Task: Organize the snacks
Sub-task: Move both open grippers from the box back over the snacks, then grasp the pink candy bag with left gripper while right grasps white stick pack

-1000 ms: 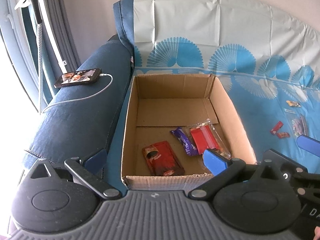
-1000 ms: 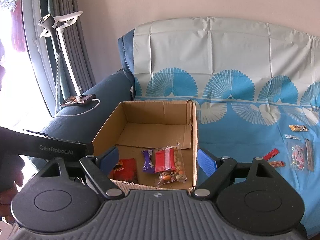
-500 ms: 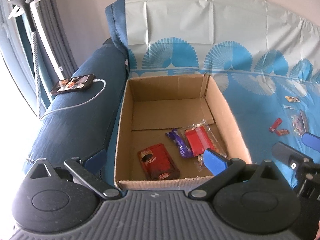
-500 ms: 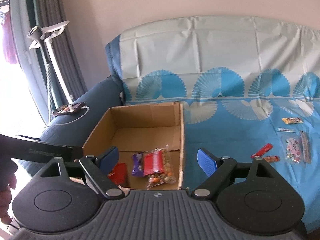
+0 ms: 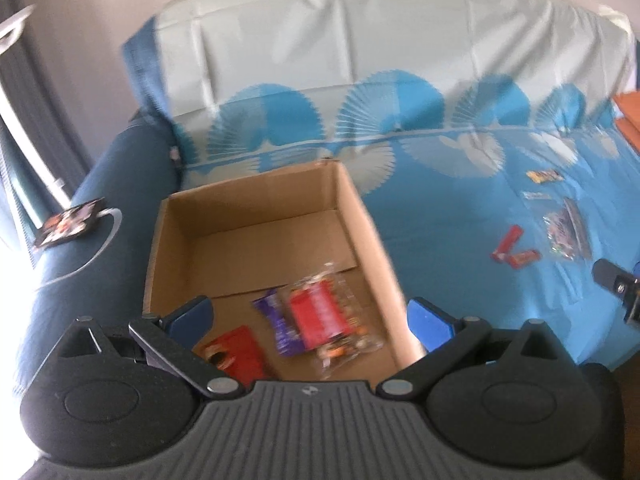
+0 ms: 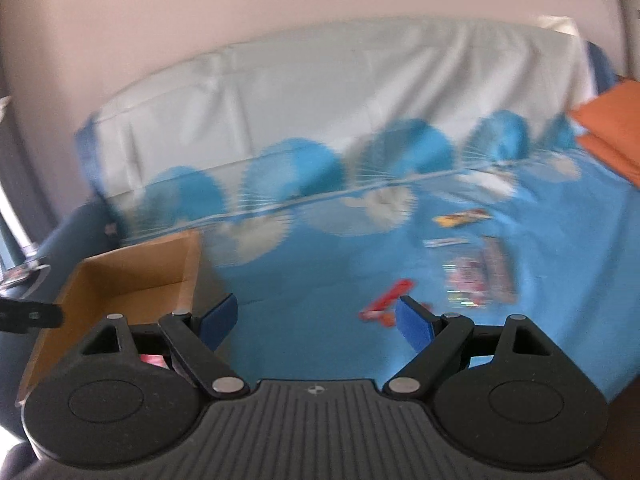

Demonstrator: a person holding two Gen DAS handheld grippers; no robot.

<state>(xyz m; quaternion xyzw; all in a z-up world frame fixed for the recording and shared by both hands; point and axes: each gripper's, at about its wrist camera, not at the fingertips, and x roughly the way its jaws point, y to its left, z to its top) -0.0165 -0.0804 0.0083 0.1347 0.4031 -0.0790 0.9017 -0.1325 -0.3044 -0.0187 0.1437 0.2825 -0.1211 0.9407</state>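
Three snacks are lying inside the box (image 5: 256, 216) already: a red packet (image 5: 236, 354), a purple bar (image 5: 276, 320) and a clear bag (image 5: 328, 320) with a red label. More snacks are waiting on the blue cover (image 5: 460, 248), at about two o'clock from the box: two small red bars (image 5: 512, 246), a clear candy bag (image 5: 566, 230) and a yellow wrapper (image 5: 544, 176). Left gripper (image 5: 308, 318) is hanging over the box with its fingers spread wide, holding nothing. Right gripper (image 6: 316, 320) is pointing toward the red bars, fingers spread too. So I think the job is about half done.
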